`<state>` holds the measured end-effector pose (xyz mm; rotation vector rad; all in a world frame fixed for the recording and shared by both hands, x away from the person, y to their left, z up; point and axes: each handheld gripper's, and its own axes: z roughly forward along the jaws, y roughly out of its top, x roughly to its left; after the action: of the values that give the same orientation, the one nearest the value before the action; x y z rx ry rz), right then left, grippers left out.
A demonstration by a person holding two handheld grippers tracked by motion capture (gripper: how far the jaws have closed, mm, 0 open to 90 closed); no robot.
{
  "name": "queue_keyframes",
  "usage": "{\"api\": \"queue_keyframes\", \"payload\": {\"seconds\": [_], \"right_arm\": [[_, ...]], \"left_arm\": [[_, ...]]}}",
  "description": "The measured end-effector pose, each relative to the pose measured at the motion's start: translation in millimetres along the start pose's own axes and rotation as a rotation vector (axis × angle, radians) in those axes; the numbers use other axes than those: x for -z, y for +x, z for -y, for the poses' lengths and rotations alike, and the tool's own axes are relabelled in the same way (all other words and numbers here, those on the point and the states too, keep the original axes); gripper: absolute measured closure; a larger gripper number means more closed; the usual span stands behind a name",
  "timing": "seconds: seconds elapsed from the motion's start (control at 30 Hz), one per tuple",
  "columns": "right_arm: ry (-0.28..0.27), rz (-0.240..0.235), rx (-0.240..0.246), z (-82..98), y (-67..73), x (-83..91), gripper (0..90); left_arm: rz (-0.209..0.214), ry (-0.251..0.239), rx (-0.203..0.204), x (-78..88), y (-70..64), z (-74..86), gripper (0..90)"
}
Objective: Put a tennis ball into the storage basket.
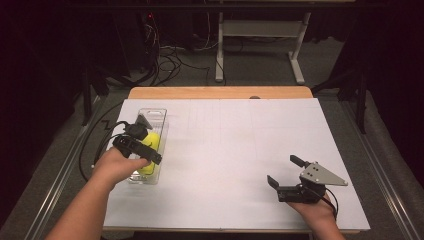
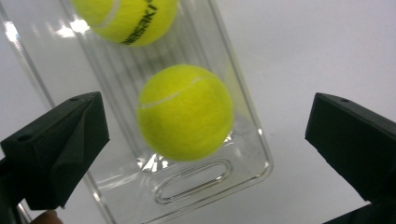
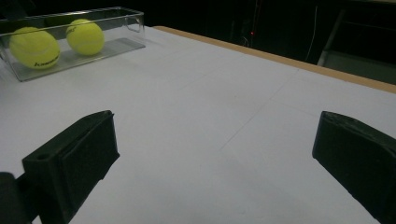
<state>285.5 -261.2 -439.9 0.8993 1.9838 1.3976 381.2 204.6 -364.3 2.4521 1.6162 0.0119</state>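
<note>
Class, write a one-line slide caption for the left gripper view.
Open left gripper hovering over a clear plastic tray holding two yellow tennis balls, on a white table.

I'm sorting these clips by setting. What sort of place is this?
Probably a lab or recording workspace: a paper-covered table, cables on the floor and a bare desk frame behind.

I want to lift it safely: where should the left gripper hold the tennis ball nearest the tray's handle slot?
Come from above, fingers across the tennis ball along the clear tray's length; its side walls leave little room crosswise.
</note>
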Motion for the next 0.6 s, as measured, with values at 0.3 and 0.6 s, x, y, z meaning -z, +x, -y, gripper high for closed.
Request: {"api": "queue_keyframes", "payload": {"seconds": [0.3, 0.6], "right_arm": [[0.004, -0.001, -0.005, 1.1, -0.2, -0.2, 0.3], [0.001, 0.002, -0.004, 0.8, -0.2, 0.4, 0.4]], "left_arm": [[0.029, 0.01, -0.041, -7.8, -23.8, -7.0, 0.6], [0.027, 0.026, -0.091, -18.8, -55.3, -17.3, 0.6]]}}
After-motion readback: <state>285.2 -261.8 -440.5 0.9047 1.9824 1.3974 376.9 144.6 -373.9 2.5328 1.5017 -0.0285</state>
